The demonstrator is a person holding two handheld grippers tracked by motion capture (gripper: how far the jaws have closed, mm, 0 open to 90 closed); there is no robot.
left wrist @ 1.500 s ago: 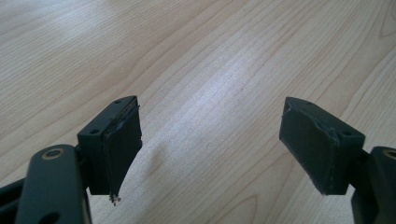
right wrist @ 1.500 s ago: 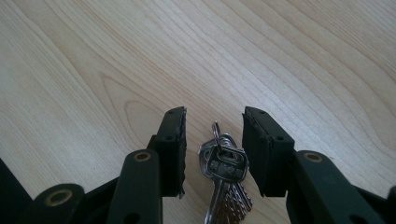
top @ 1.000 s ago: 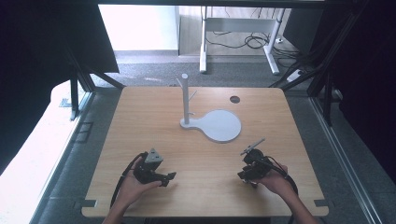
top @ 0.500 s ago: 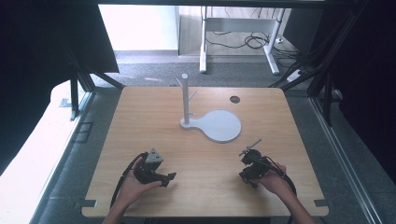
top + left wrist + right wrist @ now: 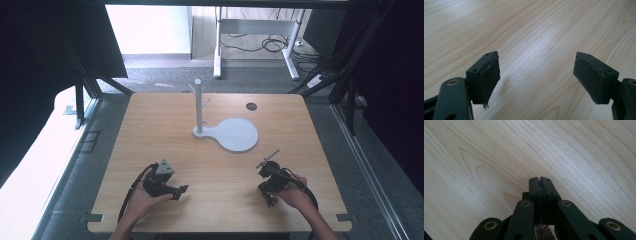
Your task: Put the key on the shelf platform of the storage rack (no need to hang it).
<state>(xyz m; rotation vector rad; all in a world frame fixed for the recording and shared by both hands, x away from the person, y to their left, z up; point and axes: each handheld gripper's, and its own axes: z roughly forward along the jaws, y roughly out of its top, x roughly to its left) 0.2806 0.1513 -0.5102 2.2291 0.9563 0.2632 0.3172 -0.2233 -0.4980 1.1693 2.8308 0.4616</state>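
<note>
left gripper (image 5: 176,190): near-left, jaws spread over bare wood | right gripper (image 5: 266,196): near-right, jaws just pressed together, nothing between | stand (image 5: 199,107): centre-far, well apart | table (image 5: 150,130): open wood between, near edge close

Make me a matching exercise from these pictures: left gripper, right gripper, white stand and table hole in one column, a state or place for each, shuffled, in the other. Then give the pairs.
Column 1:
1. left gripper
2. right gripper
3. white stand
4. table hole

Column 2:
A. upright on a round-ended base near the table's middle
B. jaws shut, nothing between
C. dark spot near the far edge
D. jaws wide apart over bare wood

Pairs: 1-D, 2-B, 3-A, 4-C
</note>
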